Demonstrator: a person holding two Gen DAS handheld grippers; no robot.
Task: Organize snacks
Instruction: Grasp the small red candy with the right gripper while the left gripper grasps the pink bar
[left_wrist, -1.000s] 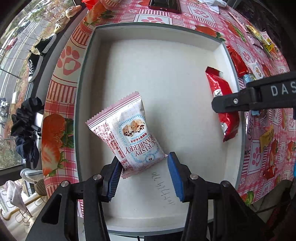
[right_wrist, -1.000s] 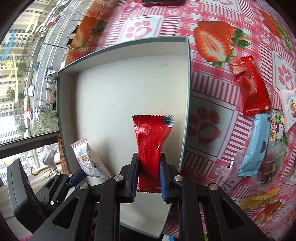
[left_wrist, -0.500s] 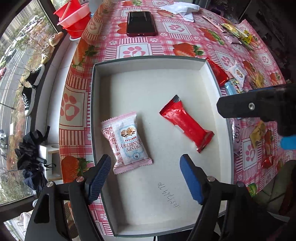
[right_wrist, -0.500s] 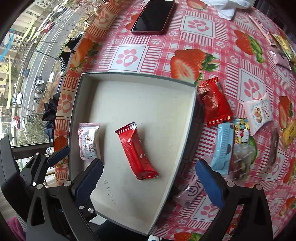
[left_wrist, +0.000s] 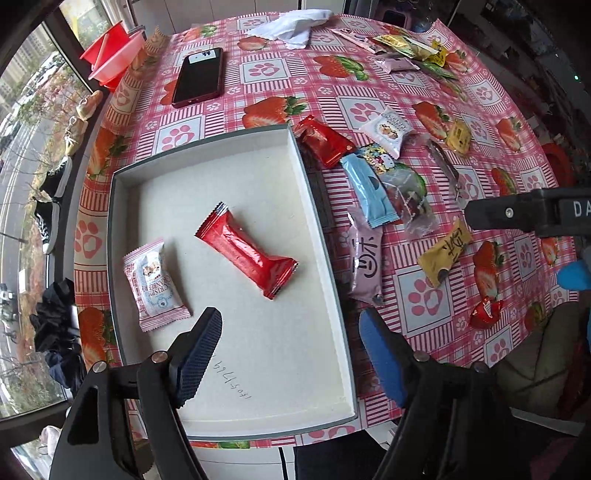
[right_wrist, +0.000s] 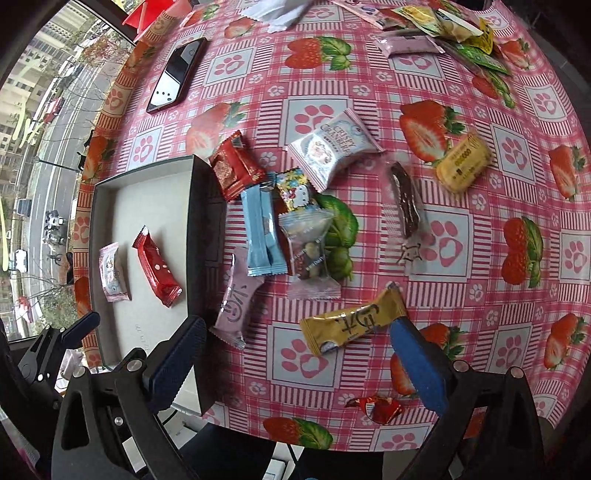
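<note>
Two packets in tray (left_wrist: 317, 221): red bar (left_wrist: 245, 254), cranberry pack (left_wrist: 153, 284). Left gripper (left_wrist: 291, 350), right gripper (right_wrist: 295, 354): both spread wide, empty.

Soft window daylight from left; sharp, fisheye-bent edges, dark corners.
</note>
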